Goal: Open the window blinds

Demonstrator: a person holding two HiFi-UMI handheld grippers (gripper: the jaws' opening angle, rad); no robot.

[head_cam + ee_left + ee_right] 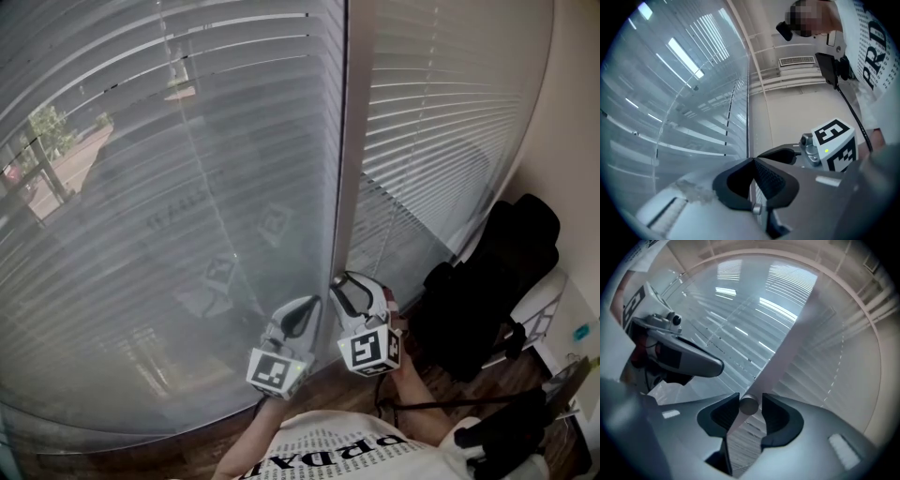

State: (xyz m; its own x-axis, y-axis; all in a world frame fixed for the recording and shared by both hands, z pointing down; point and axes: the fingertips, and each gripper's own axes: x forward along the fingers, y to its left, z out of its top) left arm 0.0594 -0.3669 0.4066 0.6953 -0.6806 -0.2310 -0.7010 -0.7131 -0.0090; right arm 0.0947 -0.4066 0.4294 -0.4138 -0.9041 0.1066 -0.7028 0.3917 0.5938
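Grey slatted blinds (pixel 187 187) cover the big left pane, their slats nearly closed; a second blind (pixel 441 112) hangs right of the pale mullion (pixel 342 141). Both grippers are held up close to the mullion's foot. My right gripper (pixel 750 409) stands open around the round end of the tilt wand (pixel 749 405), which sits between the pads with a little slack. In the head view it (pixel 349 292) is right of the left gripper (pixel 298 317). My left gripper (pixel 753 161) is shut, its pads meeting, with nothing seen between them.
A black office chair (pixel 487 291) stands close at the right, by the pale side wall (pixel 572 141). Wooden floor (pixel 347 394) runs along the window's foot. Trees and a street (pixel 47 141) show through the slats at far left.
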